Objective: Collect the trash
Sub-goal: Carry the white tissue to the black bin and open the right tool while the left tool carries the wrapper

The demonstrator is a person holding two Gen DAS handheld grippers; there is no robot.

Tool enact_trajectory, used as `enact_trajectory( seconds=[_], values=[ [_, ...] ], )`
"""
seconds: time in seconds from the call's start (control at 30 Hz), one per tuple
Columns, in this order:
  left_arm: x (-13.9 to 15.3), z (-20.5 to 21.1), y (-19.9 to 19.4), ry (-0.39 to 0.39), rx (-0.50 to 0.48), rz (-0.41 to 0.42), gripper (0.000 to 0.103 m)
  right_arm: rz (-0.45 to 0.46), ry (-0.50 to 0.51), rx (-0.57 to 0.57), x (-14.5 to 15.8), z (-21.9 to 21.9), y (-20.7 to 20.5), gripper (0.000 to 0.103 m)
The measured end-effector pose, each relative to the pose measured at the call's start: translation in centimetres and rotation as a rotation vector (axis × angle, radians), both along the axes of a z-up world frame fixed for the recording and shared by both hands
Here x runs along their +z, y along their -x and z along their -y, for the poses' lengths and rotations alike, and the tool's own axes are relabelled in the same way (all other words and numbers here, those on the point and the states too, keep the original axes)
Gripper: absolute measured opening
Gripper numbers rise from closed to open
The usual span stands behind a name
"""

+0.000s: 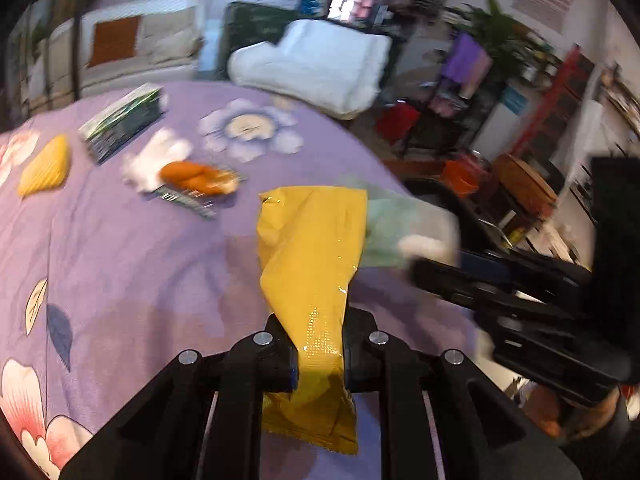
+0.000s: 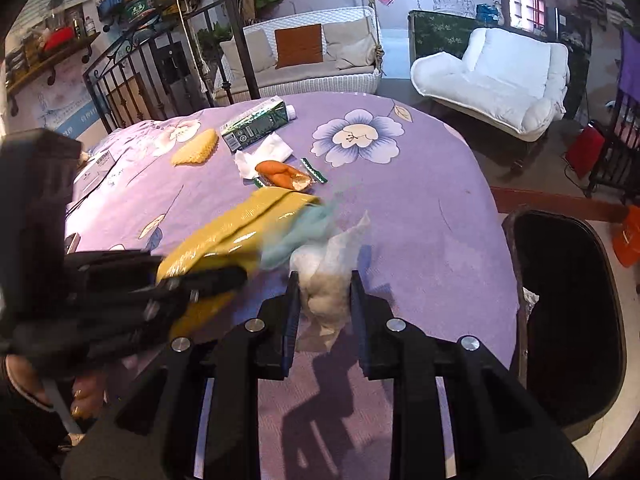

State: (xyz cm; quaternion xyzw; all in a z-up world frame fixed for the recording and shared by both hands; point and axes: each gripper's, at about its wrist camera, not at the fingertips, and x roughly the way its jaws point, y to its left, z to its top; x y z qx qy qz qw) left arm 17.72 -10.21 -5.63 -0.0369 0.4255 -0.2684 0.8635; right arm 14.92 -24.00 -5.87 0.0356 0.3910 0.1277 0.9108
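Two black two-finger grippers over round table with purple floral cloth (image 2: 420, 216). Left gripper (image 1: 318, 354) clamped on crinkled shiny yellow plastic wrapper (image 1: 312, 248), held above cloth. Right gripper (image 2: 325, 312) clamped on crumpled white tissue wad (image 2: 320, 280); pale green scrap (image 2: 288, 236) blurred between wrapper and wad. Black bin (image 2: 568, 312) just beside table edge, right of right gripper. On cloth farther back: green-white carton (image 2: 252, 124), yellow textured pouch (image 2: 196, 148), flat white tissue (image 2: 260, 156), orange bread roll in clear wrapper (image 2: 280, 174).
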Motion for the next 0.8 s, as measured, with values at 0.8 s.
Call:
enact_trajectory(
  seconds=[0.8],
  values=[
    [-1.0, 3.8, -0.6, 0.142, -0.185, -0.176, 0.015, 0.020, -0.045, -0.050, -0.3, 3.3, 3.7, 0.024]
  ],
)
